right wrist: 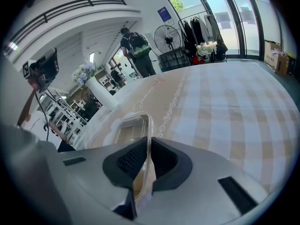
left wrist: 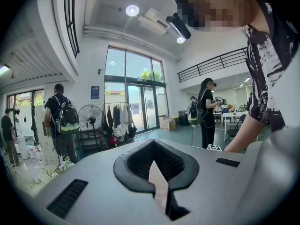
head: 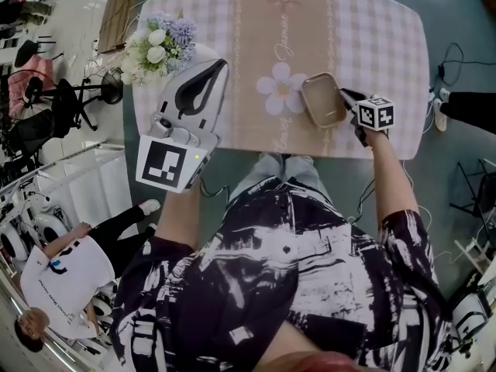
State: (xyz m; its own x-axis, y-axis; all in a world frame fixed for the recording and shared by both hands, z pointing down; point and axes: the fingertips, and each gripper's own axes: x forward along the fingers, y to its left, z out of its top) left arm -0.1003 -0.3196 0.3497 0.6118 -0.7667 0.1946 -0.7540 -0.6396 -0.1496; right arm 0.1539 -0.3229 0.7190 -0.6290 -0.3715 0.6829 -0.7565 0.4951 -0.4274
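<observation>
Head view, entry one: right tool (head: 345, 95). What goes down?

— Jaws pinching the near right rim of a clear rectangular container (head: 324, 99). Right gripper view agrees: the thin transparent wall (right wrist: 129, 132) stands upright between the two dark pads of the tool (right wrist: 149, 146), which are closed on it.

Location of the container?

— Near right part of the worktop (head: 372, 37), over the checked pink cloth and just beside a printed white flower (head: 280, 87). Empty inside. I cannot tell whether its base sits flat on the cloth.

Entry two: left tool (head: 223, 63)?

— Held over the near left part of the worktop, well apart from the container. Left gripper view: pads pressed together at the tips (left wrist: 154, 146), nothing between them, and only a sliver of cloth shows through the gap behind.

Other items?

— One bouquet (head: 159, 49) of white and lilac flowers at the far left corner of the worktop, also seen in the right gripper view (right wrist: 82, 73). One person in a white shirt (head: 70, 262) on the floor at left. One standing fan (right wrist: 168, 39) beyond the worktop (right wrist: 234, 107).
</observation>
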